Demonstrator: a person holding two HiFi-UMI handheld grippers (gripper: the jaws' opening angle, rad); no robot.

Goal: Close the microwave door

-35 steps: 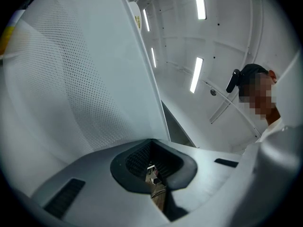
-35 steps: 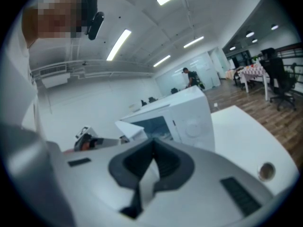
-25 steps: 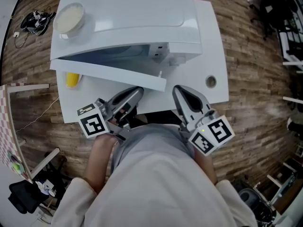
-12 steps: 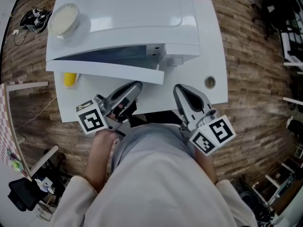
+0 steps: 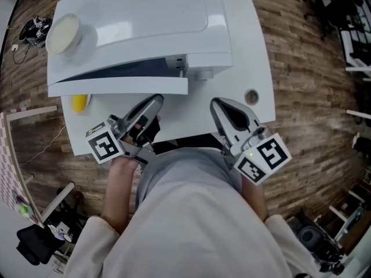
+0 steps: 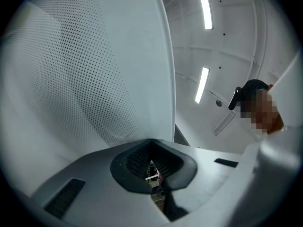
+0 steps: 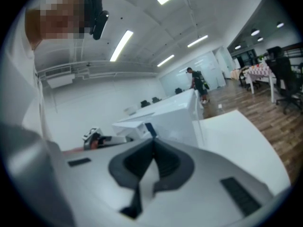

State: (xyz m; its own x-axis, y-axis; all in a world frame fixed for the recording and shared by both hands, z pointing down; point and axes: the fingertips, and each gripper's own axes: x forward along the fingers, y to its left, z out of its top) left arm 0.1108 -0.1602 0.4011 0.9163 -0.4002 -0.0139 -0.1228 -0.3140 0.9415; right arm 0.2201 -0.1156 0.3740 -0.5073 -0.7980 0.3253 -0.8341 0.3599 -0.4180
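The white microwave door [image 5: 116, 87] has swung nearer the boxy white microwave [image 5: 139, 16] on the white table [image 5: 249, 51], yet stands ajar. The left gripper [image 5: 155, 102], jaws pressed together, faces the door's perforated panel. The right gripper [image 5: 219, 106], jaws likewise together, hangs apart.

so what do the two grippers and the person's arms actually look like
The left gripper and right gripper are pale grey moulded shells, each tapering to two jaws lined with dark ribbed pads. Each carries a white cube printed with black square markers. No cables show. The person wears loose cream sleeves.
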